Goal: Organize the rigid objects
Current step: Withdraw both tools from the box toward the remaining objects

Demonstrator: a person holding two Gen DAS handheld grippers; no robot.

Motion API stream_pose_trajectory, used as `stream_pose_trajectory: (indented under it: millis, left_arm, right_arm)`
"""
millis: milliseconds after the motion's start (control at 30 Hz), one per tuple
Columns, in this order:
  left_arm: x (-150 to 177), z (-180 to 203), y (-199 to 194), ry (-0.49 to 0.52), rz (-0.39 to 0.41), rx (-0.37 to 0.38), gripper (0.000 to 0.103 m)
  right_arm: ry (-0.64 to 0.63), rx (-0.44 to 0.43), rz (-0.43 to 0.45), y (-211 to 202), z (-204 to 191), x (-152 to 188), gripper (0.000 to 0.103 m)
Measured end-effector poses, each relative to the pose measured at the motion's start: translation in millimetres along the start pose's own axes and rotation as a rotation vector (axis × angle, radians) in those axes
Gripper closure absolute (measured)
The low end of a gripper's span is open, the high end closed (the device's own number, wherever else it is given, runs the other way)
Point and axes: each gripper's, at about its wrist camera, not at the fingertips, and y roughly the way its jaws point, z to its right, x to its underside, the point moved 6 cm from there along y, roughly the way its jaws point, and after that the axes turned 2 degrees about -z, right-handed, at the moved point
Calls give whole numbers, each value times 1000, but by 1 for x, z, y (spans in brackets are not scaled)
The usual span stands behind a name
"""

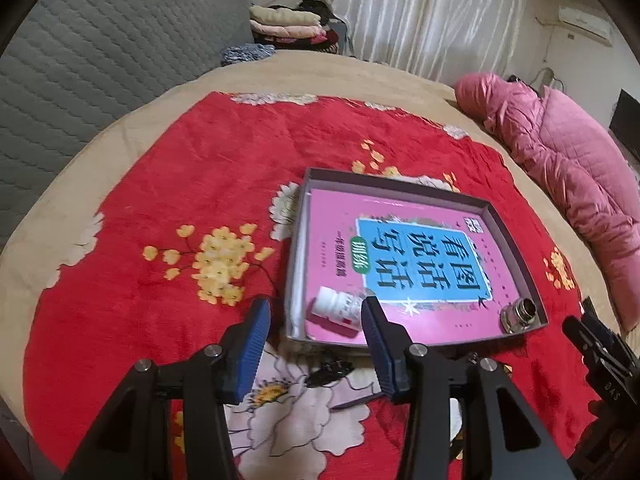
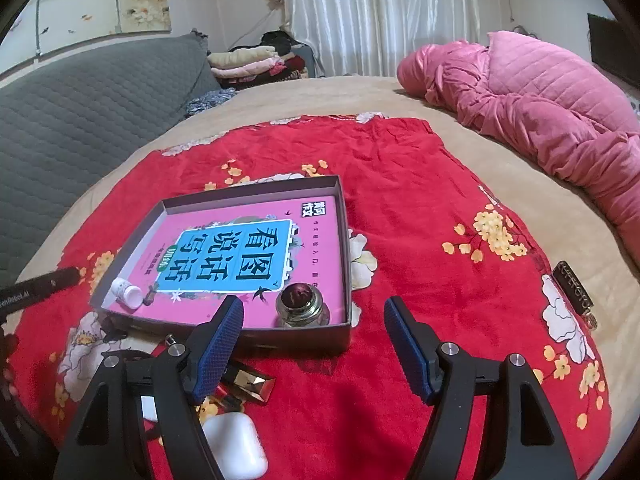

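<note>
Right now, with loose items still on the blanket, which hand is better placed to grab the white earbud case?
Probably right. The white earbud case lies just below the open right gripper. The left gripper, also open, hovers by the white bottle in the box.

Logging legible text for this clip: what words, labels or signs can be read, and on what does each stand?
"看图说话写话" on the blue panel of the pink book lying in the shallow grey cardboard box.
"训练" on that cover's green oval.
Partly cut-off white lettering ending "AI" on the left gripper's black arm.
"DAS" on the right gripper's black body.
Too small or blurred: the book's small print, the small white plastic bottle's label, the dark tag's gold lettering.
</note>
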Motion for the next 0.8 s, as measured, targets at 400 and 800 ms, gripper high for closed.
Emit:
stream_pose_trajectory:
  millis: [400, 800]
  left_arm:
    - [5, -17, -11, 2, 4, -18, 55]
    - [18, -3, -16, 36, -22, -2, 55]
  right_arm:
    - [-18, -3, 9, -10, -5, 4, 29]
    - [-49, -16, -4, -24, -11, 16, 29]
